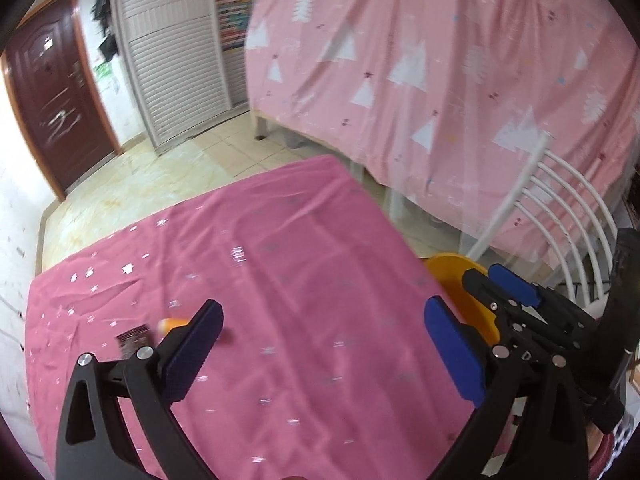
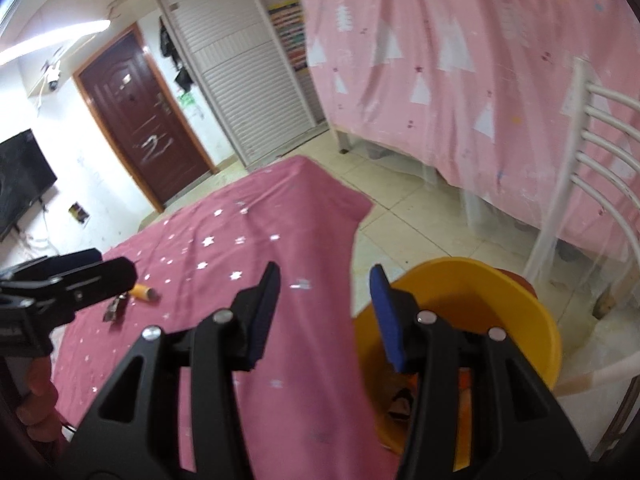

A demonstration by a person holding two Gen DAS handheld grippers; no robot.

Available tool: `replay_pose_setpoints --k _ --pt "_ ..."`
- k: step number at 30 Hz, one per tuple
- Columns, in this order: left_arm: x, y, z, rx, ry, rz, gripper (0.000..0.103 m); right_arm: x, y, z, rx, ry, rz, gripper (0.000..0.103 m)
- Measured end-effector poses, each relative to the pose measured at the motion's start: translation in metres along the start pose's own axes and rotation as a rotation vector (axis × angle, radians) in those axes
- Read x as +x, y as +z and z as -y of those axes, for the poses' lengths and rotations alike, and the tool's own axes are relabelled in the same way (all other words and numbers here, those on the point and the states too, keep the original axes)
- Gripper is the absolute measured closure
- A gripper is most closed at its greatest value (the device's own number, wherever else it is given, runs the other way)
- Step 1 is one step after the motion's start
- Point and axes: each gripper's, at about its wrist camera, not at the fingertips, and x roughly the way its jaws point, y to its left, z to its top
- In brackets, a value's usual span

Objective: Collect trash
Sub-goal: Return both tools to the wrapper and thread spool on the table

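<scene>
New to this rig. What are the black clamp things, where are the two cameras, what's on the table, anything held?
No robot here: a person carries a pair of hand-held tongs in each hand, and a fisheye camera on each looks forward along its fingers. In the left wrist view the left tongs stand wide open and empty. In the right wrist view the right tongs are partly open, also empty.

The table wears a pink star-print cloth. On it lie a small orange tube-like item and a dark wrapper or clip, too blurred to identify. Off the table's right edge stands a yellow bucket with some scraps inside.
</scene>
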Motion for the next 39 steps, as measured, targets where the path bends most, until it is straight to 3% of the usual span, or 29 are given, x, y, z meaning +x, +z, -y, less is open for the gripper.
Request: replay_pose_setpoints --k 15,30,39 --pt "0.003 -0.018 -0.1 -0.131 0.061 -0.026 0.009 0.032 0.0 -0.089 -0.139 0.061 -0.061 0.059" --pt "0.017 -0.035 -0.153 -0.211 0.125 -0.073 0.009 0.056 -0.007 -0.139 -0.235 0.103 -0.119 0.058" --pt "0.033 -0.045 -0.172 -0.251 0.182 -0.133 0.009 0.065 -0.011 -0.155 -0.274 0.111 -0.145 0.052"
